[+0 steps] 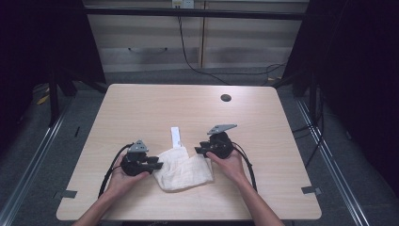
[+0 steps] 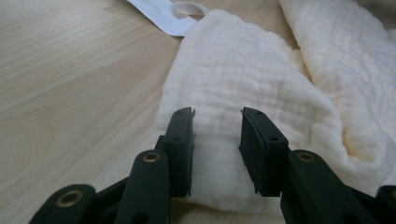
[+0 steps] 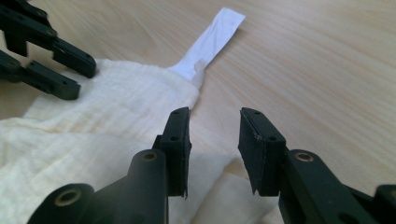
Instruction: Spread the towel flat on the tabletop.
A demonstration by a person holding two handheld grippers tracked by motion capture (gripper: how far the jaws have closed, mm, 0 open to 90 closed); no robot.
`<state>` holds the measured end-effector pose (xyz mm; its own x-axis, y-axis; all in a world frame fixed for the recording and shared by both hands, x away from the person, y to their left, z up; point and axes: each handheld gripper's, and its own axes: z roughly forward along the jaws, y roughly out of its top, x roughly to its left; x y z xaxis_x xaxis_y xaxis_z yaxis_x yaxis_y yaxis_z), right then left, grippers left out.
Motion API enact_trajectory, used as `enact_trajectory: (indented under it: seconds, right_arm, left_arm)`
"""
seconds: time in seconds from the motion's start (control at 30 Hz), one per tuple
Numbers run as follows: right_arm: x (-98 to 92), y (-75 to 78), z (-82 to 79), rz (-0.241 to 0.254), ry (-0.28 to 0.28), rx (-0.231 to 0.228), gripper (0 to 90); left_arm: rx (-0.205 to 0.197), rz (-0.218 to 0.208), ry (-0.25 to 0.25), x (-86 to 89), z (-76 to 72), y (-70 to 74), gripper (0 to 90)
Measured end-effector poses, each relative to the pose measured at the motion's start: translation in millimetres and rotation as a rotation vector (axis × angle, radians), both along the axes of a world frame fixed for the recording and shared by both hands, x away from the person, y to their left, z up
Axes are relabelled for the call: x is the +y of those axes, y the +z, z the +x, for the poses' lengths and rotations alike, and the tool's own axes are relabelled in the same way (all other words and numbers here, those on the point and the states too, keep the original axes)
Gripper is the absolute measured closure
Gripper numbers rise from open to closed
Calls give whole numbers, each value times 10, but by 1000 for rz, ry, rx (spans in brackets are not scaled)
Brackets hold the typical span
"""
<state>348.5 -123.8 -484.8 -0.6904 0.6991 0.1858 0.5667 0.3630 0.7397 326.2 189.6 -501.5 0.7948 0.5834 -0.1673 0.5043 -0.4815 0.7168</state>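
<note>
A cream, crumpled cloth (image 1: 183, 169) lies on the wooden table (image 1: 141, 108) near its front edge, and a white label (image 1: 175, 137) sticks out from its far side. My left gripper (image 1: 157, 165) is at the cloth's left edge. In the left gripper view its jaws (image 2: 217, 135) stand apart with a fold of the cloth (image 2: 243, 79) between them, and the pads do not press on it. My right gripper (image 1: 200, 150) is at the cloth's right far corner. Its jaws (image 3: 214, 135) stand apart over the cloth's edge (image 3: 116, 107) and bare wood, near the label (image 3: 215, 37).
A dark round cable hole (image 1: 226, 98) sits at the table's far right. Grey tape marks (image 1: 311, 190) lie near the front corners. Pale cabinets (image 1: 155, 42) and a hanging black cable stand behind the table. In the right gripper view the left gripper's jaws (image 3: 70, 77) rest on the cloth.
</note>
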Motion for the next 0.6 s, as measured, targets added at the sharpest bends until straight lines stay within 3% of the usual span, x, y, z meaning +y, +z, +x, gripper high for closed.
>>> enact_trajectory:
  seconds: [0.17, 0.33, 0.47, 0.5, 0.6]
  right_arm:
    - [17, -101, -19, -47, -8, 28, 599]
    - [-46, -144, -46, -39, -21, 45, 619]
    - [-53, -179, -74, -51, -22, 41, 720]
    - [-48, -171, -91, -69, -31, 34, 797]
    - [-40, -169, -101, -56, -29, 26, 859]
  left_arm:
    - [-6, 0, -1, -1, -10, -3, 641]
    - [-4, 0, 1, -2, -11, -2, 639]
    - [-5, 2, 1, 0, -13, -1, 632]
    - [-7, 2, 3, 4, -18, -3, 631]
    - [-7, 0, 5, 11, -29, -4, 625]
